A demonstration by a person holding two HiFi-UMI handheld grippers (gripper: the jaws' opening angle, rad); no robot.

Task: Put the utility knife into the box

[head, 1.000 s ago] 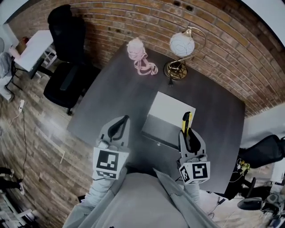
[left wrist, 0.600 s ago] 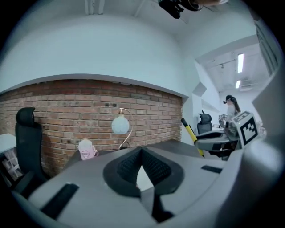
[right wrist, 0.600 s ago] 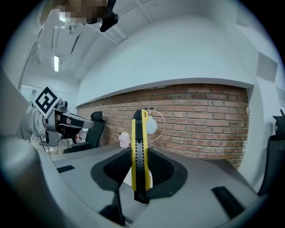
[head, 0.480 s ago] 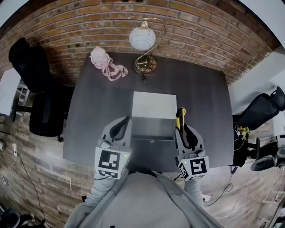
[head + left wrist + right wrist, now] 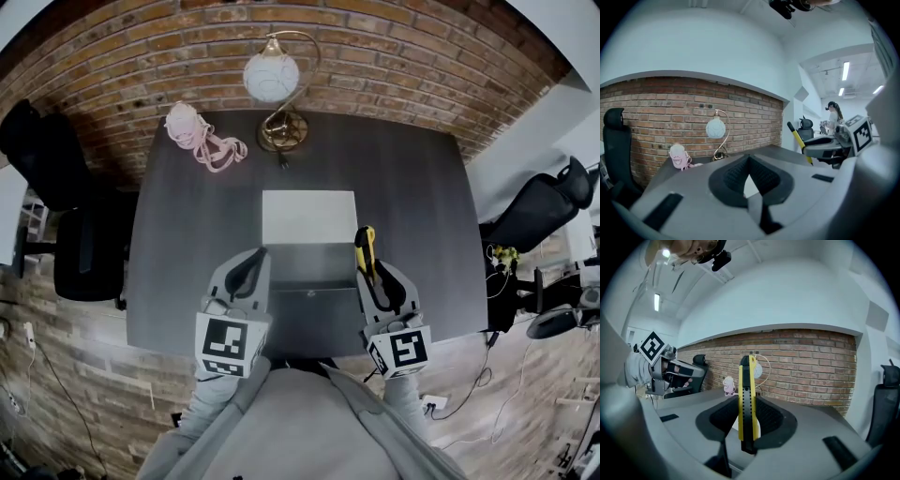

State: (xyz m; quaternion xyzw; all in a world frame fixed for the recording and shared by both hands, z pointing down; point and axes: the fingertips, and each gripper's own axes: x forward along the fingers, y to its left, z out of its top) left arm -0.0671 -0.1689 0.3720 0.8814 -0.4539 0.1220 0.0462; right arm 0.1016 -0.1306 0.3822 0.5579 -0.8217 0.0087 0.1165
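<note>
Right gripper (image 5: 746, 422) jaws clamped on the utility knife (image 5: 742, 399), which is held upright at the right edge of the open box (image 5: 305, 267). Left gripper (image 5: 749, 177) jaws together, nothing between them. Risk: the knife projects well beyond the jaws, so releasing it before it is over the opening could land it on the rim or the table (image 5: 187, 234).

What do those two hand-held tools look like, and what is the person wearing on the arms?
The left gripper and right gripper are pale grey moulded shells, each tapering to two fingers lined with black ribbed pads. At the rear, each carries a white cube printed with black square markers. No cables show. The person wears grey sleeves.
</note>
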